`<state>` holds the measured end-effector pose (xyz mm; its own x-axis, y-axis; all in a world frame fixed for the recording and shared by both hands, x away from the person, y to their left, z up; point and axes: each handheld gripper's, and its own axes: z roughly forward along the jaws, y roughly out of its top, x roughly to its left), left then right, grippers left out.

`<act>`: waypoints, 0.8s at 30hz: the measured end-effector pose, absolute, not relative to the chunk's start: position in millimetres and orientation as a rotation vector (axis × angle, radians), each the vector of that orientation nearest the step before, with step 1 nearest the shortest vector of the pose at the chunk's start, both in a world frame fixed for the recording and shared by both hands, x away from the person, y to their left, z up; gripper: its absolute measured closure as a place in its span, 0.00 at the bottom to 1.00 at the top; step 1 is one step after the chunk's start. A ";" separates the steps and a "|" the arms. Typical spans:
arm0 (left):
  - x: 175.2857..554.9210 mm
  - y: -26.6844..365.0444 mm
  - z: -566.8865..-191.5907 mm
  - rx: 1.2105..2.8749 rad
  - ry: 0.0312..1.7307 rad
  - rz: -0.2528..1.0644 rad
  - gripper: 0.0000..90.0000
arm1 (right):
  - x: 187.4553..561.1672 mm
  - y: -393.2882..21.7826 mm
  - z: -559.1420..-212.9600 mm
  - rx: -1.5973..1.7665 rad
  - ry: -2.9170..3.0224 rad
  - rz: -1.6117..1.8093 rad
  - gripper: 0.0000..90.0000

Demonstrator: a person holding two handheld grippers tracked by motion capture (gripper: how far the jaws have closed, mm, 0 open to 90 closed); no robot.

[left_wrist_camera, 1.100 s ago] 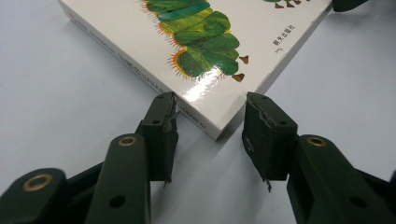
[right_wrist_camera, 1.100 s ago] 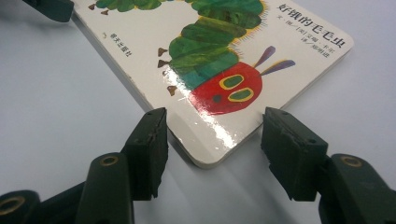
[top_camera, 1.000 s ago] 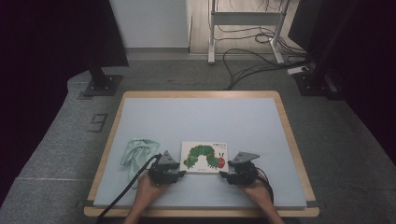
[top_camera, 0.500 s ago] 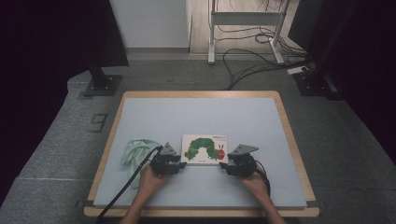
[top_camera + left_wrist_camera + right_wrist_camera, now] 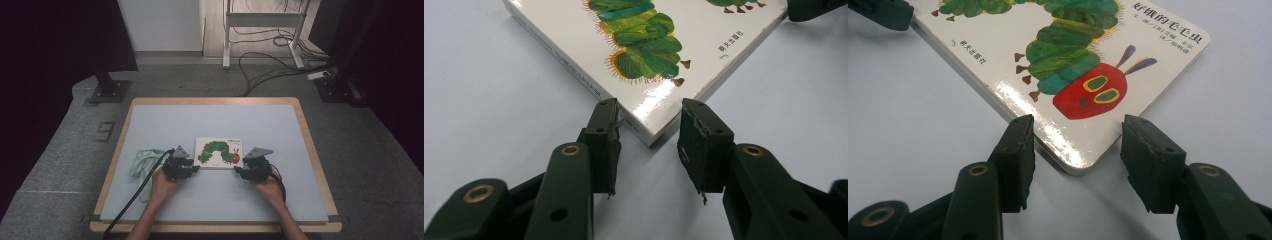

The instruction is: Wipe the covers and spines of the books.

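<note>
A white board book with a green caterpillar on its cover lies flat on the pale blue table top. My left gripper is at the book's near left corner. In the left gripper view that corner sits between the parted jaws of the left gripper, and one fingertip touches the spine edge. My right gripper is at the near right corner. The jaws of the right gripper have just been closing, with the rounded corner between them and a gap at the right pad.
A crumpled pale green cloth lies left of the left hand. The table has a wooden rim. A black cable trails from the left gripper off the near edge. Stands and cables sit on the floor beyond.
Both grippers and the book between them have slid away from the person, farther up the table. The cloth has stayed where it was.
</note>
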<state>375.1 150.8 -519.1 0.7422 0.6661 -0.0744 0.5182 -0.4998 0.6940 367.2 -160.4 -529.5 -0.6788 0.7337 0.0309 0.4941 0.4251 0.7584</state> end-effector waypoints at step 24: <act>361.2 164.6 -506.5 2.212 0.922 0.287 0.08 | 363.7 -166.3 -517.9 1.021 2.391 1.125 0.22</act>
